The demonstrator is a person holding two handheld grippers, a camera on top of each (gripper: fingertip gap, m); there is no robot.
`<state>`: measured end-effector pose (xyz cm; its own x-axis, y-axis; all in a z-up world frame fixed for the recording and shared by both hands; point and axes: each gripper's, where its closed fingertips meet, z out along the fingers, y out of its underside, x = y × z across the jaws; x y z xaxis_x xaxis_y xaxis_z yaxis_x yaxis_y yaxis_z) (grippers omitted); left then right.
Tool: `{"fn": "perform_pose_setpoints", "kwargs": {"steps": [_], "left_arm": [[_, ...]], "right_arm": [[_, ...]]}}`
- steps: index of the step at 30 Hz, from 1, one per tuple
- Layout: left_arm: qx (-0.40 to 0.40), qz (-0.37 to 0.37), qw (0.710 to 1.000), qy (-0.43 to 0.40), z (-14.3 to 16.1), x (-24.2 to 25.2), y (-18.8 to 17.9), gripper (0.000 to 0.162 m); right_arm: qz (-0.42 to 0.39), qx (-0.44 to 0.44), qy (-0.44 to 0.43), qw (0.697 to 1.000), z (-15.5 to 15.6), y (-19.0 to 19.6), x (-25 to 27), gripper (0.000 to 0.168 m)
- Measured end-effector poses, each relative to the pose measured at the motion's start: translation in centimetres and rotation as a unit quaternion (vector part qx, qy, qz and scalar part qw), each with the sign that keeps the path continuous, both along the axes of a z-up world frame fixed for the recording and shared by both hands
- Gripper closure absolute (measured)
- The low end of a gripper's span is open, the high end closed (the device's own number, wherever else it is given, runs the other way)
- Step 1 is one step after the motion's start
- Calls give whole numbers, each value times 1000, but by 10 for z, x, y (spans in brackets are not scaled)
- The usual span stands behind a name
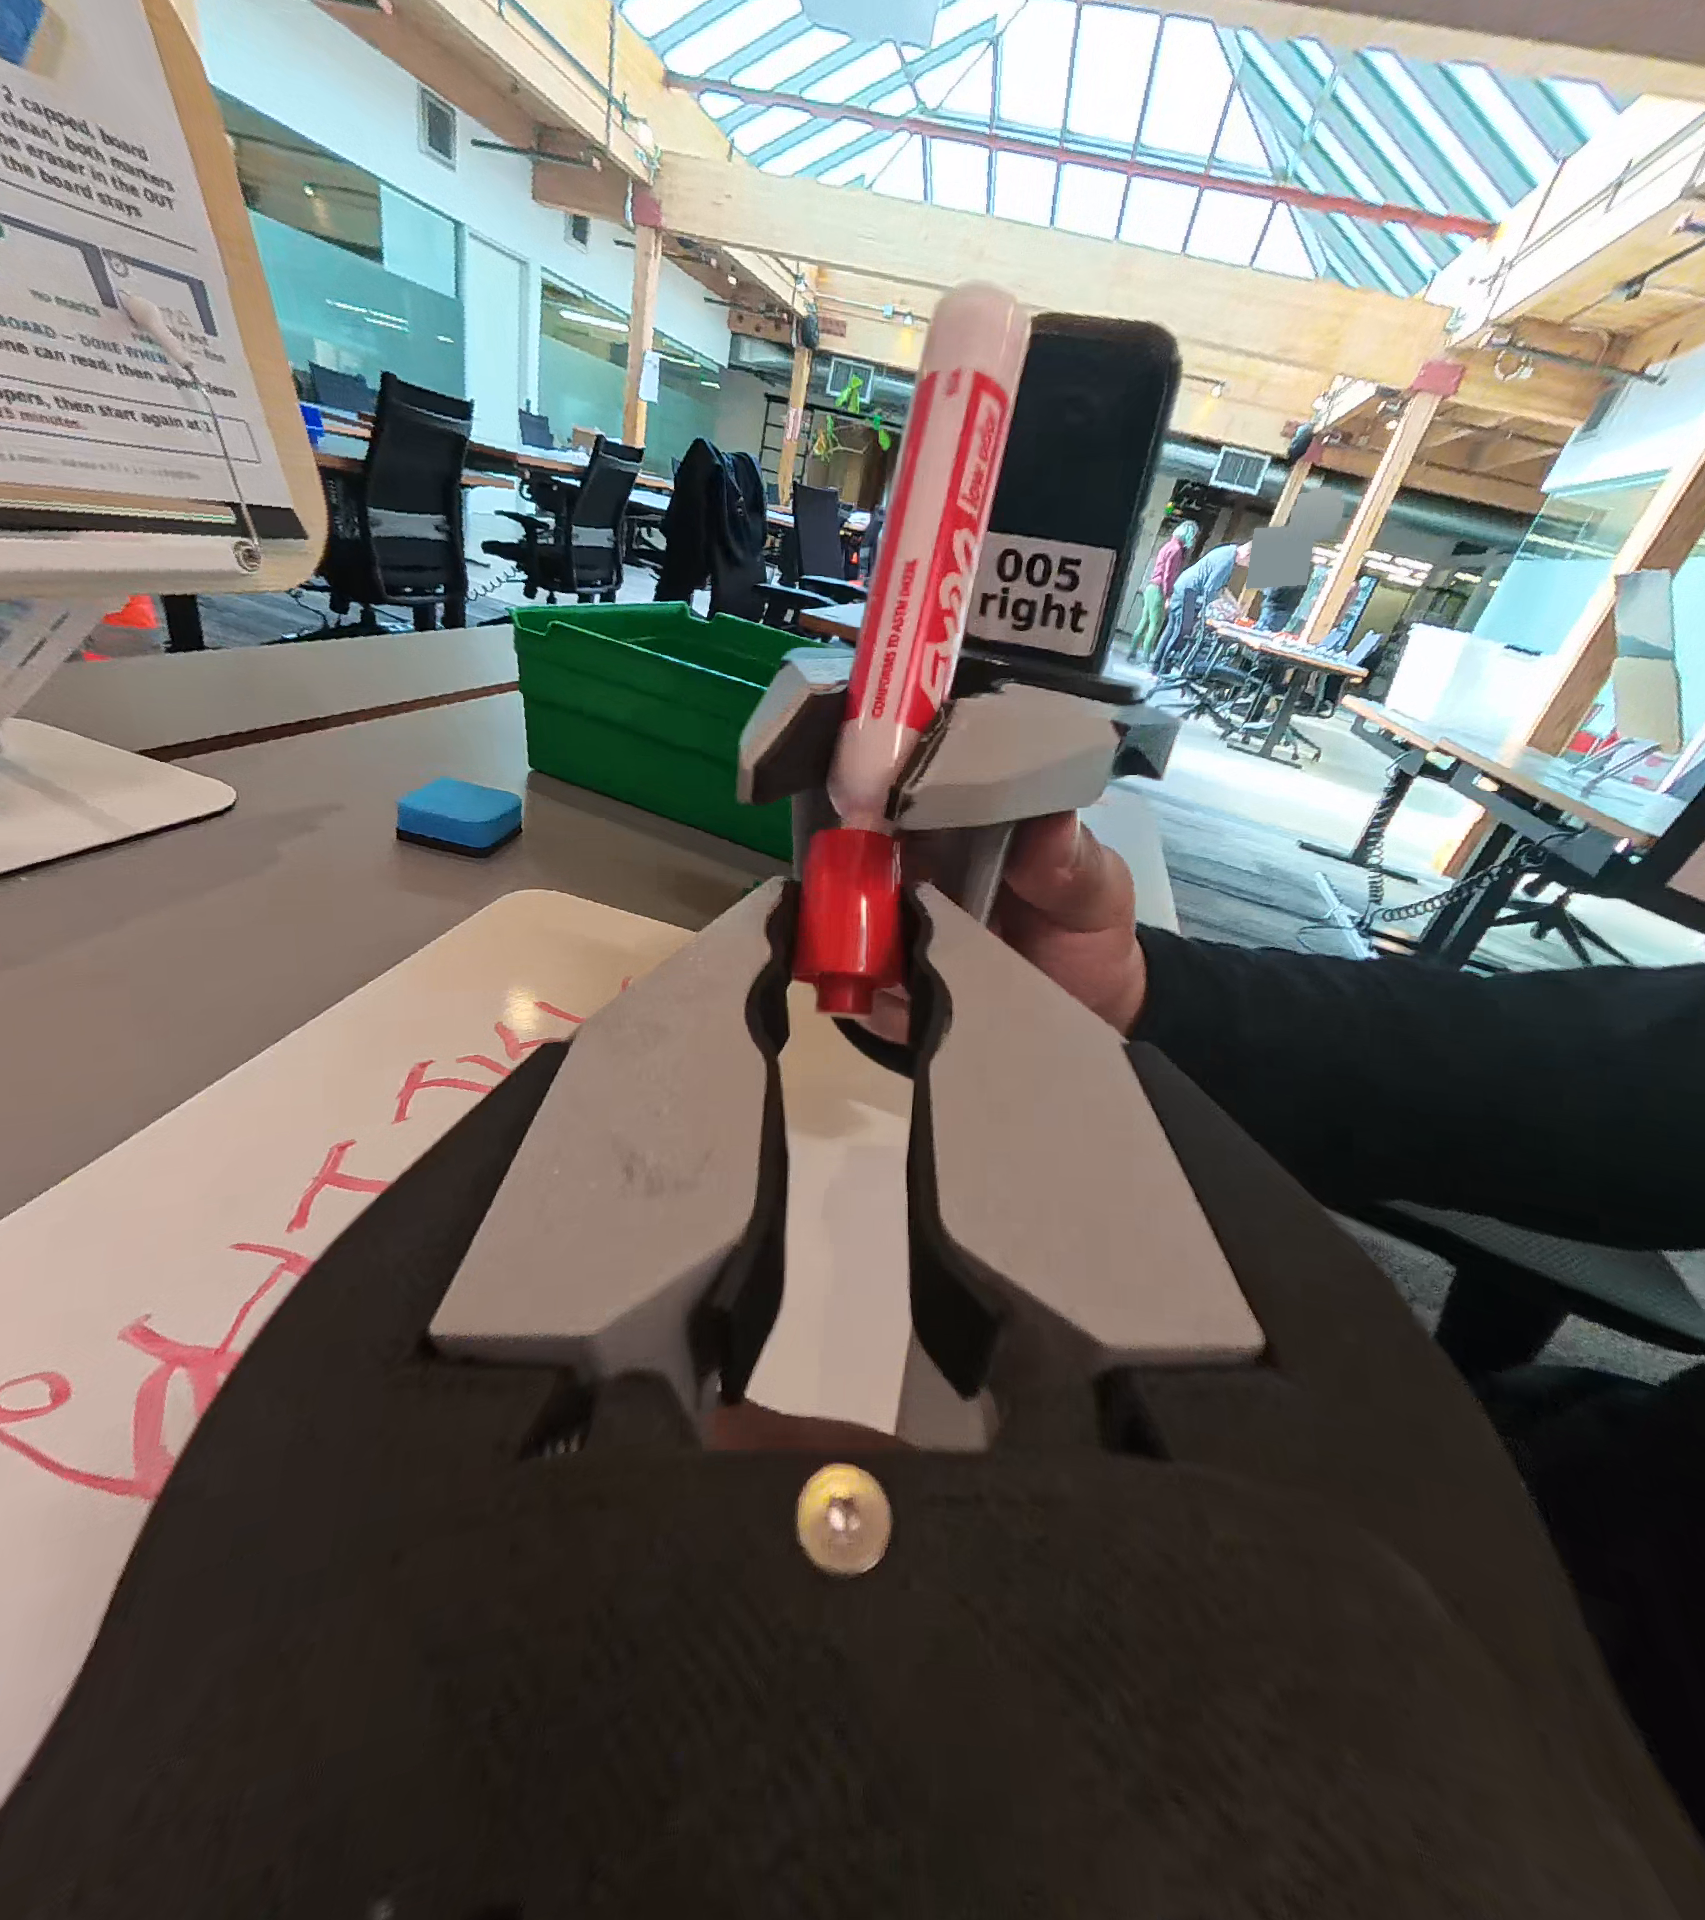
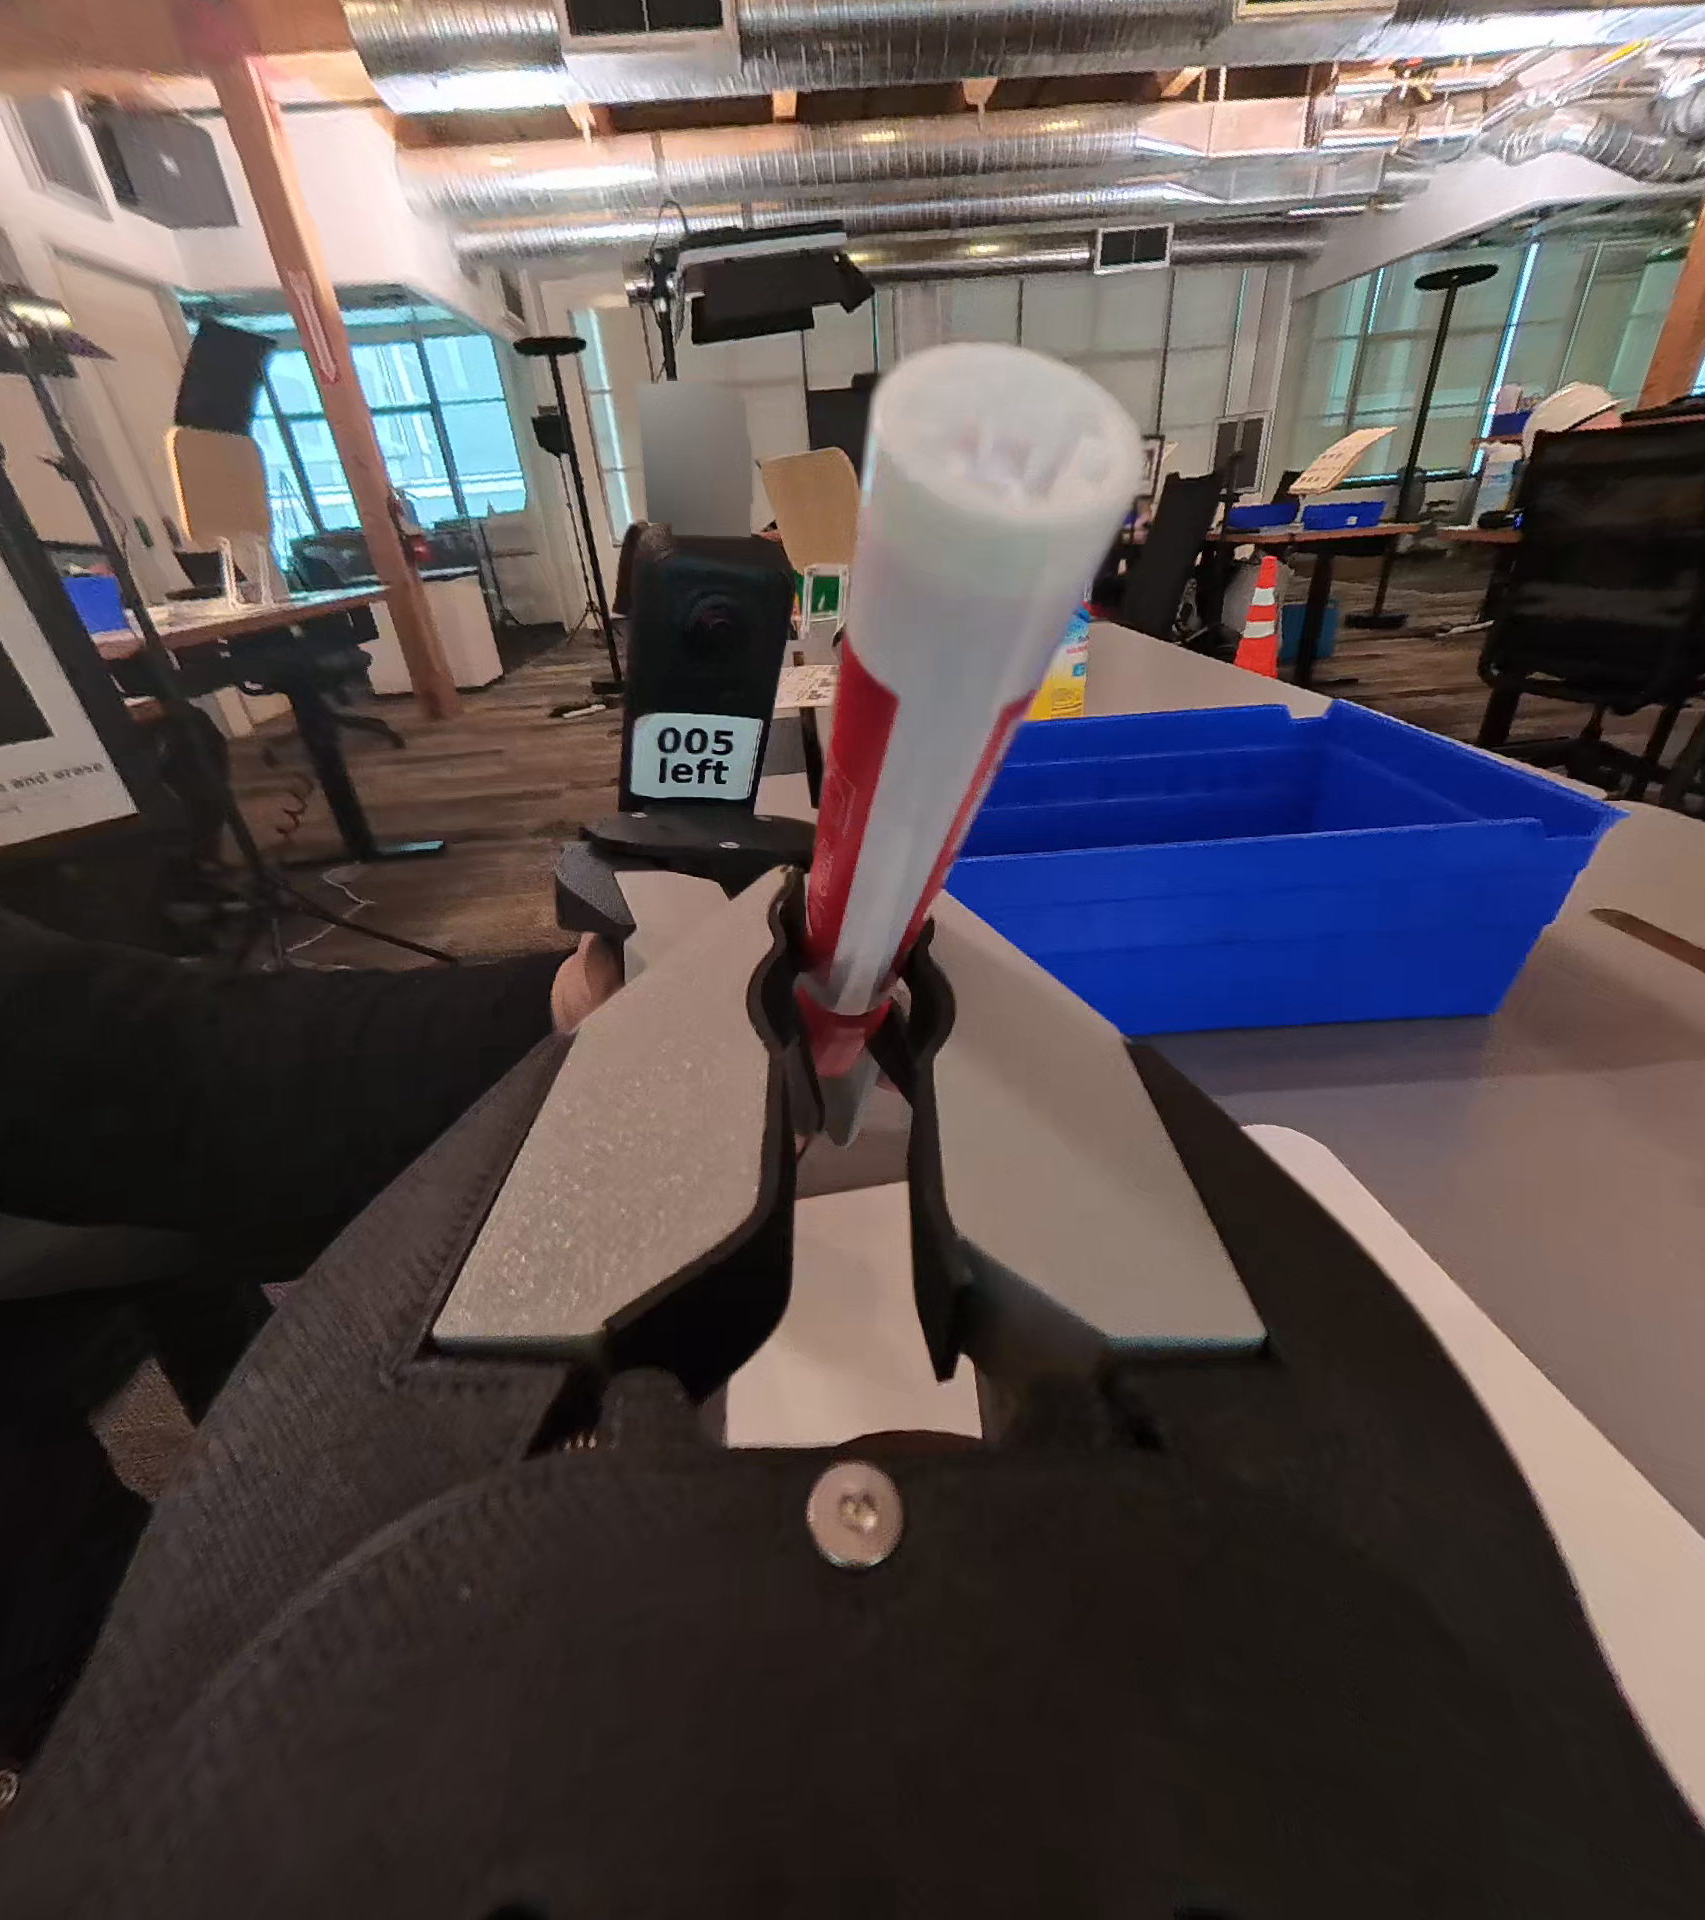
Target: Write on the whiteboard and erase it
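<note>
Gripping, left gripper: the red cap of the marker is pinched between the fingertips, jaws narrow around it.
Right gripper: jaws are closed on the marker low on its barrel, just above the cap; the barrel is tilted up and toward the camera, its white end blurred.
Marker position: held in the air between the two grippers, above the near part of the whiteboard; the cap is seen seated on the barrel's lower end.
Whiteboard: laid flat on the grey table, red strokes drawn across it.
Eraser: blue, set on the table beyond the board, near a green bin.
Blue bin: placed on the table past the board in the right wrist view.
Hand: wrapped round the right gripper's handle, dark sleeve behind it.
</note>
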<state>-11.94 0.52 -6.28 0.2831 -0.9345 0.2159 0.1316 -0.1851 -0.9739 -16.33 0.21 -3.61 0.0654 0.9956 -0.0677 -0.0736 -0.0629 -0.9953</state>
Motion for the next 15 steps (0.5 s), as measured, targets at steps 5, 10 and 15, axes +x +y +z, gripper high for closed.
{"fn": "perform_pose_setpoints", "kwargs": {"steps": [5, 10, 15], "left_arm": [[50, 47, 995, 68, -15, 5, 6, 147], [37, 42, 997, 52, -12, 4, 7, 147], [35, 30, 997, 63, -16, 8, 3, 148]], "right_arm": [[31, -82, 9, 996, -8, 2, -7, 153], [49, -128, 30, 990, -7, 5, -4, 154], [2, -14, -53, 999, -13, -1, -5, 153]]}}
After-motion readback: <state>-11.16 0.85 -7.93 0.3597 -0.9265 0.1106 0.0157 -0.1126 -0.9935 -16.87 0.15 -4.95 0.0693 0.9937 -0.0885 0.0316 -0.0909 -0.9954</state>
